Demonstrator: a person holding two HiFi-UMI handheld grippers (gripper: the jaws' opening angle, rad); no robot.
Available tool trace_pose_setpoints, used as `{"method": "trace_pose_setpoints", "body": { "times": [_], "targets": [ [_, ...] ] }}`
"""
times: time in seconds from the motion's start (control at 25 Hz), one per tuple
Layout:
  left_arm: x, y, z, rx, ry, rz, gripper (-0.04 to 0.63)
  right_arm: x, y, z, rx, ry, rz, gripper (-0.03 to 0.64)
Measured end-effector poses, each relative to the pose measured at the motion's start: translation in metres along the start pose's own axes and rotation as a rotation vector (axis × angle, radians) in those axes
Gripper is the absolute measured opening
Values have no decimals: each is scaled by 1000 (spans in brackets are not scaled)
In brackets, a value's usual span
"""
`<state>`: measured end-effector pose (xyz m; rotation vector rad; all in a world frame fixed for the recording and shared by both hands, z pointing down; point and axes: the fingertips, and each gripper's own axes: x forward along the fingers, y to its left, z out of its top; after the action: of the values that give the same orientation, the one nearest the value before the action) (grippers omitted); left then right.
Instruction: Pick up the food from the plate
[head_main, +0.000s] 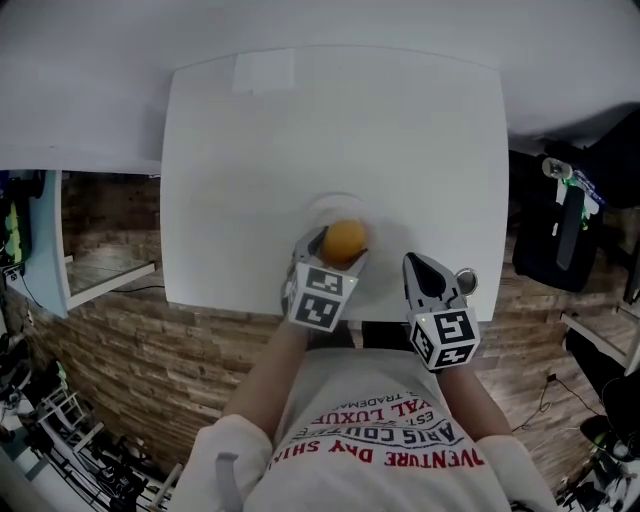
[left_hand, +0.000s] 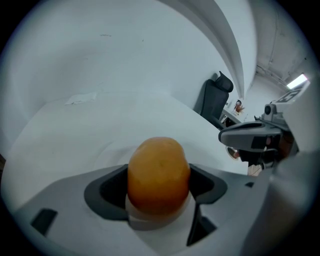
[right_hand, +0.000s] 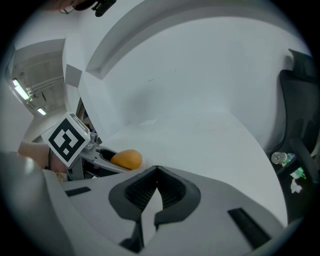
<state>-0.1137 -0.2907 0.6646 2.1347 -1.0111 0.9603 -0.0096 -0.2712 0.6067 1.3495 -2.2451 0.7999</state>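
A round orange piece of food (head_main: 345, 240) sits on a small white plate (head_main: 322, 207) near the front edge of the white table (head_main: 250, 150). My left gripper (head_main: 335, 252) straddles it from the near side. In the left gripper view the food (left_hand: 158, 172) fills the gap between the jaws, and both dark pads (left_hand: 107, 192) touch its sides while it rests on the plate (left_hand: 137, 218). To the right, my right gripper (head_main: 432, 272) hovers over the table's front edge. Its jaws (right_hand: 156, 170) are shut with nothing between them, and from there the food (right_hand: 126, 159) shows at the left.
The table's front edge (head_main: 230, 300) lies just under both grippers, with brick-patterned floor (head_main: 120, 340) below. A pale paper patch (head_main: 264, 71) lies at the table's far side. A black chair (left_hand: 214, 97) and a bottle (right_hand: 278, 158) stand off to the right.
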Motion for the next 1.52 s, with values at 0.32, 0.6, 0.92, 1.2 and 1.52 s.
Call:
{"method": "trace_pose_setpoints", "body": {
  "times": [0.32,0.6,0.92,1.2,1.52],
  "targets": [
    [-19,4,18,-20,-74,19,356,-5,0,12,-11,-22,3,11],
    [-73,17,68,-47,-318,109,356,-20,14,46,-40,-82,25,11],
    [-149,13,105,-38,-524,183,356,-51,35,94,-86,-203,31,11],
    [-211,8,141,-2,-704,247,356,-72,51,135,-147,-310,29,11],
    [-247,2,166,29,-816,260,356,-89,68,176,-231,-428,52,11]
  ]
}}
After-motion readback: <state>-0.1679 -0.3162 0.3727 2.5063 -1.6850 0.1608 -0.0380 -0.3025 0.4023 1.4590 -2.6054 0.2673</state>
